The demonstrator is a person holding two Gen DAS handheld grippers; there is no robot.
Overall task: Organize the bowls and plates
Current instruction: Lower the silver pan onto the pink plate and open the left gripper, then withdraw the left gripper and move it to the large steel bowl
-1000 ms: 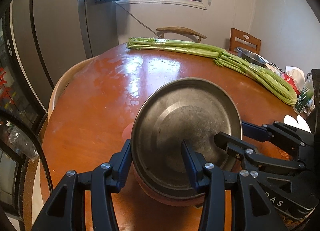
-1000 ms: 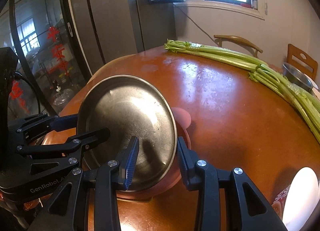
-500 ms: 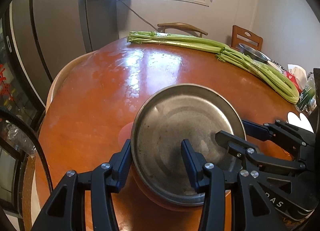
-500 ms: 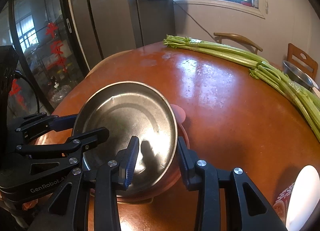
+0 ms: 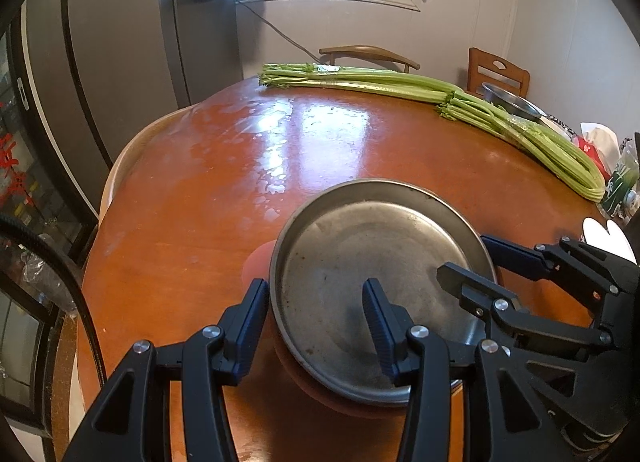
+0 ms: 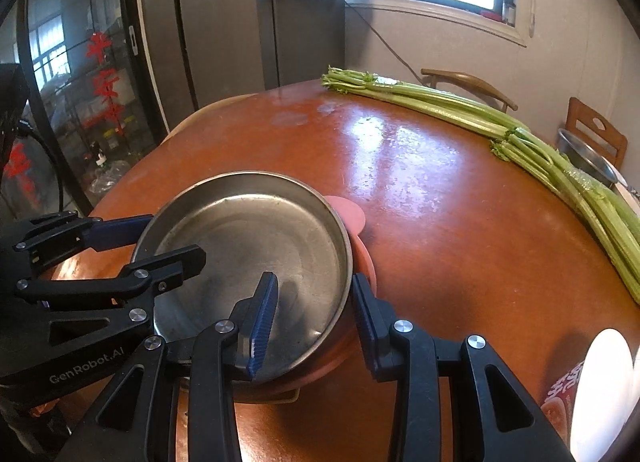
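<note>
As both claws straddle its rim, the steel plate has levelled

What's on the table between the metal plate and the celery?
Nothing: only bare, shiny table lies between the metal plate and the celery. Both wrist views show this stretch.

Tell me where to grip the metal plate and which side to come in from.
Grip the metal plate by its raised rim, one finger inside and one outside, as both grippers straddle it now. Come from the near edge, where the rim overhangs the pink dish beneath it. The left gripper takes the near-left rim, the right gripper the near-right. The flat centre offers nothing to pinch.
</note>
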